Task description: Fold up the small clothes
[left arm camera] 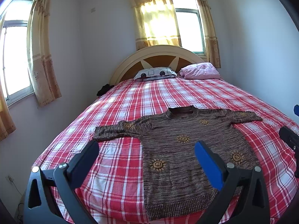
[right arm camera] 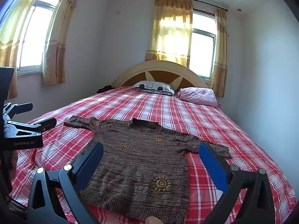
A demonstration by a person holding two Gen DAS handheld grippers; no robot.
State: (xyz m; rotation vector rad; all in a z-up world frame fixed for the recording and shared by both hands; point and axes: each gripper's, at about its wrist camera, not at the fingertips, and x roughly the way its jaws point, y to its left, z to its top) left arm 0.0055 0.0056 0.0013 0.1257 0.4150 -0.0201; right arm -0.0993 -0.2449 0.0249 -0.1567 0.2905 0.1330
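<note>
A small brown knitted sweater [left arm camera: 179, 153] [right arm camera: 138, 166] with yellow sun motifs lies spread flat on the red plaid bed [left arm camera: 130, 100] [right arm camera: 186, 112], sleeves out to both sides, hem toward me. My left gripper [left arm camera: 147, 149] hovers open above the sweater's left half and the bare sheet, nothing between its fingers. My right gripper [right arm camera: 151, 153] is open too, held over the sweater's lower body. The left gripper [right arm camera: 35, 115] also shows at the left edge of the right wrist view. At the right edge of the left wrist view, part of the right gripper [left arm camera: 289, 140] appears.
A patterned pillow [left arm camera: 155, 72] [right arm camera: 155, 86] and a pink folded blanket [left arm camera: 200, 71] [right arm camera: 198, 95] lie by the round headboard [left arm camera: 158, 56]. A dark item [left arm camera: 103, 89] sits at the bed's far left edge. Curtained windows line both walls. A fingertip [right arm camera: 152, 220] shows at the bottom.
</note>
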